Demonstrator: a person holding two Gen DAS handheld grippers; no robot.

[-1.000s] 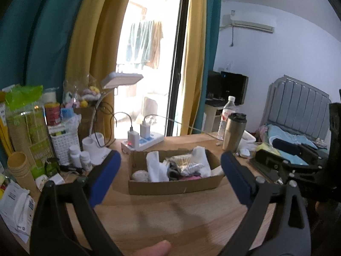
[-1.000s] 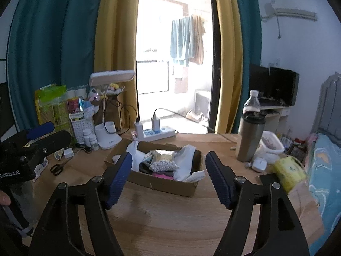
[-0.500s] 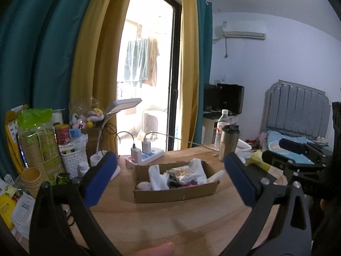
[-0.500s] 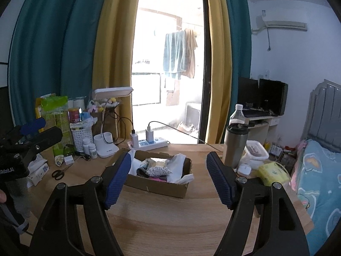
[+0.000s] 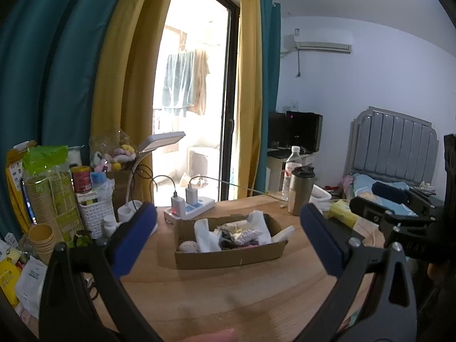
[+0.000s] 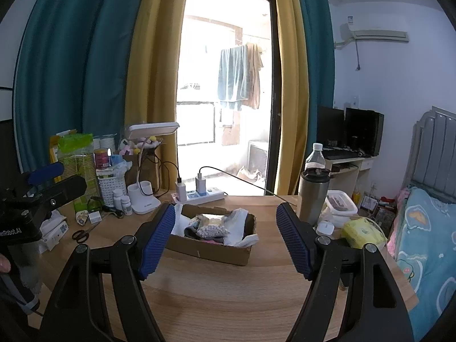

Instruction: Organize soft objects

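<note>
A shallow cardboard box point(image 5: 228, 256) point(image 6: 211, 252) sits on the wooden table point(image 5: 228, 293). It holds soft items: white cloths point(image 5: 203, 235), a pale dotted piece point(image 6: 213, 229) and darker fabric. My left gripper point(image 5: 227, 210) hangs in front of the box, well short of it, open wide with nothing between its blue pads. My right gripper point(image 6: 225, 207) faces the box from the near right side. It is also open, with empty jaws, and apart from the box.
A steel tumbler point(image 6: 313, 196) and a water bottle point(image 6: 315, 156) stand right of the box. A power strip point(image 6: 199, 195) with chargers lies behind it. A desk lamp point(image 6: 142, 196), scissors point(image 6: 82, 233), paper cups point(image 5: 42, 236) and packets crowd the left. A bed point(image 6: 421, 228) lies right.
Both grippers have drawn back and risen from the box, which now looks smaller and farther. The left jaws stand slightly wider than a second ago.
</note>
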